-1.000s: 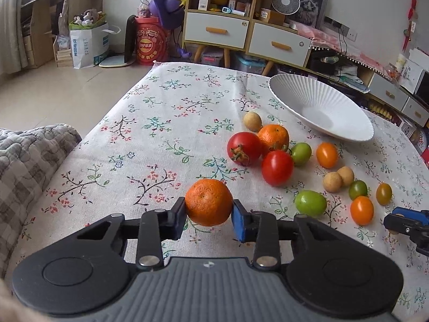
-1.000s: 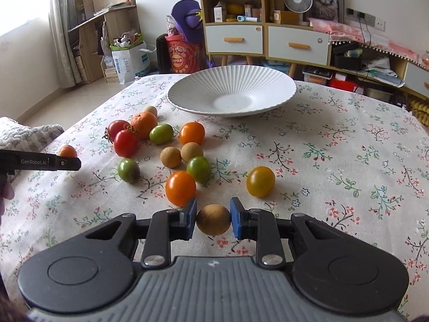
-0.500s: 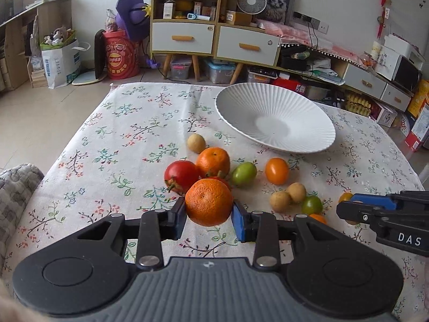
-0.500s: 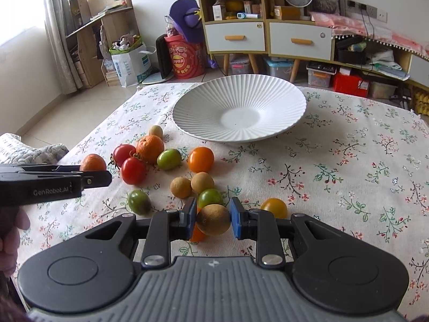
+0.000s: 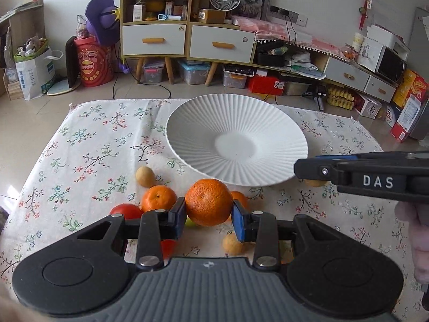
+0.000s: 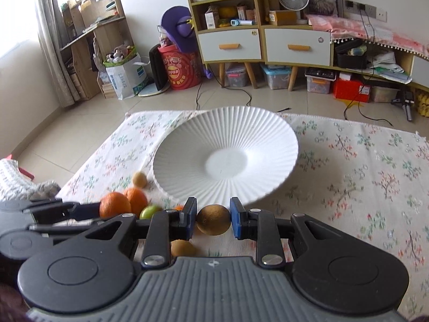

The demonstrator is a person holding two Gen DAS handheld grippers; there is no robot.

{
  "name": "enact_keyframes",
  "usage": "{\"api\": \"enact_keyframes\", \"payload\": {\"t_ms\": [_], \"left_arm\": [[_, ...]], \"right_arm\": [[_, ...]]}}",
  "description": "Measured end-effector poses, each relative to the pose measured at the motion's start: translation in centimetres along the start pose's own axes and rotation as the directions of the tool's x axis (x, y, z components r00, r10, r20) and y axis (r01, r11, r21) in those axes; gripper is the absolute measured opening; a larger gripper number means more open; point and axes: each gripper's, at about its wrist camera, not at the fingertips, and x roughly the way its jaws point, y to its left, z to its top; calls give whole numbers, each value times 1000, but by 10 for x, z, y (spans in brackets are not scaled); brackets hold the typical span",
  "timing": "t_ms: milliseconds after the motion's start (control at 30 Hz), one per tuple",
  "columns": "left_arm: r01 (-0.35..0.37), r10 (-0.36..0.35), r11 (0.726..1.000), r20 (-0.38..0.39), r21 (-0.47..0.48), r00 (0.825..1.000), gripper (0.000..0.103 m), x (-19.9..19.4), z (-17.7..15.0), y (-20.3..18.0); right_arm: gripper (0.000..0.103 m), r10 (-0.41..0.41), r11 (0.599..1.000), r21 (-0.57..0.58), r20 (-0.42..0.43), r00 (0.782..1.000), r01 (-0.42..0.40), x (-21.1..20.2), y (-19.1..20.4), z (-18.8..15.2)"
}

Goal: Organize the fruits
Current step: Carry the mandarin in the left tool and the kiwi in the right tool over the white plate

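The left tongs (image 5: 208, 216) are clamped on a mandarin orange (image 5: 208, 201), its blue pads pressing the fruit from both sides and holding it clear of the table (image 5: 88, 145), which wears a floral cloth. The right tongs (image 6: 213, 221) are clamped on a small brown round fruit (image 6: 213, 219), also lifted off the cloth. Both sets of tongs point down toward the near rim of a white ribbed plate (image 5: 241, 123), which sits on the table just beyond the held fruits and has nothing in it.

In the left wrist view the right tongs come in from the right edge, just at the plate's near right rim. Loose fruit lies on the cloth under and beside the left tongs: a second mandarin (image 5: 158, 198), a red tomato (image 5: 126, 211) to its left, and a small tan fruit (image 5: 145, 177) near the plate's left rim. In the right wrist view a green tomato (image 6: 149, 212) lies beside the oranges.
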Motion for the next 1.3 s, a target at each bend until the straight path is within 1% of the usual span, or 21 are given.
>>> {"api": "enact_keyframes", "payload": {"t_ms": [67,200,267,367,533,700,900,1033,1167,1267,1300], "left_arm": [[31,-31,1000,9,6,999,33,9,8,-5],[81,-83,996,30,47,996,33,25,18,-14],[97,-99,993,34,69,994,33,35,22,-18],[113,-117,989,36,95,993,33,47,24,-21],[104,-111,984,38,146,993,33,63,28,-25],[77,-83,979,28,191,996,33,75,31,-27],[73,-76,978,9,197,997,33,80,30,-25],[76,-79,979,10,189,997,33,81,32,-22],[72,-75,977,8,200,997,34,81,34,-23],[67,-68,977,-3,204,998,35,81,36,-24],[65,-65,976,-6,206,998,37,80,36,-25]], "right_arm": [[24,21,1000,21,3,1000,-21,8,-6,8],[24,56,997,58,15,998,-57,25,-19,15],[24,78,994,71,14,997,-78,32,-24,17],[24,84,994,75,13,996,-85,42,-27,19],[24,79,993,84,3,997,-79,53,-27,23],[24,75,993,91,-6,997,-74,59,-31,23],[24,73,993,92,-21,997,-71,64,-34,23],[24,70,994,87,-29,997,-67,65,-33,22],[24,69,994,88,-33,997,-66,64,-34,24],[27,66,993,96,-31,997,-63,62,-34,25],[30,66,993,101,-31,997,-63,61,-34,25]]}}
